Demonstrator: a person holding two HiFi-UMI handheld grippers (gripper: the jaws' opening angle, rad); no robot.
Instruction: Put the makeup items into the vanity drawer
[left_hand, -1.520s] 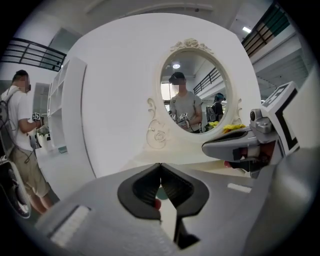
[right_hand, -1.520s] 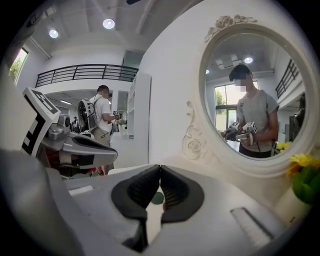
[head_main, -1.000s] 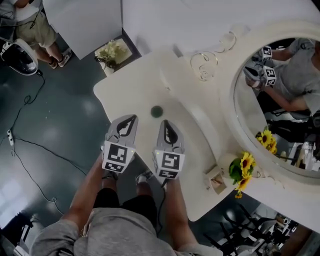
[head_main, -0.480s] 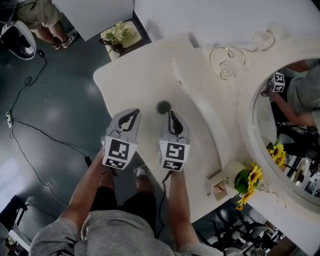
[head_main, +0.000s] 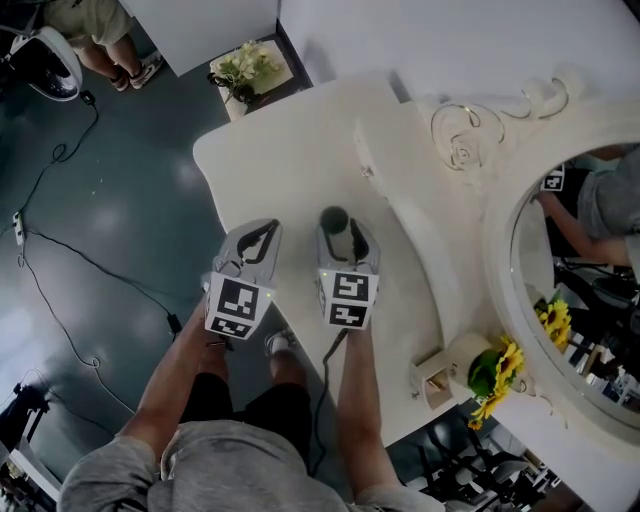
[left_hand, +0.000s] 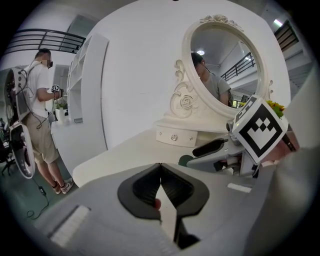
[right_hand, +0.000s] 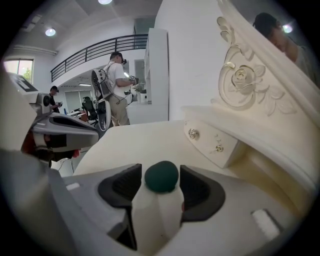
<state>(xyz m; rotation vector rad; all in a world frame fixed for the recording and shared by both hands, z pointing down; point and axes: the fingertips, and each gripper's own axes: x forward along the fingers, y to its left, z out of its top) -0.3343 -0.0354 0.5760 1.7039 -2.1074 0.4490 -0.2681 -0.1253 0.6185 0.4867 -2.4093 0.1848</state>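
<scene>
A dark green rounded makeup sponge (head_main: 333, 218) (right_hand: 161, 176) rests on the cream vanity top (head_main: 280, 150). My right gripper (head_main: 345, 228) (right_hand: 160, 176) has just been opening its jaws. They now stand open on either side of the sponge, with small gaps at both pads. My left gripper (head_main: 262, 230) (left_hand: 160, 168) is shut and empty, over the table's front edge to the left of the right one. The small vanity drawer (head_main: 365, 165) (right_hand: 212, 142) (left_hand: 175, 136), with metal knobs, sits shut beyond the sponge.
The oval mirror (head_main: 590, 290) in its carved frame stands at the right. A sunflower pot (head_main: 490, 365) and a small box (head_main: 432, 380) sit near the table's right end. A plant stand (head_main: 245, 65) and a floor cable (head_main: 60, 250) lie to the left. A person (right_hand: 117, 87) stands behind.
My right gripper has moved forward and down to the green sponge, and its jaws have opened around it. The left gripper sank slightly and stayed shut.
</scene>
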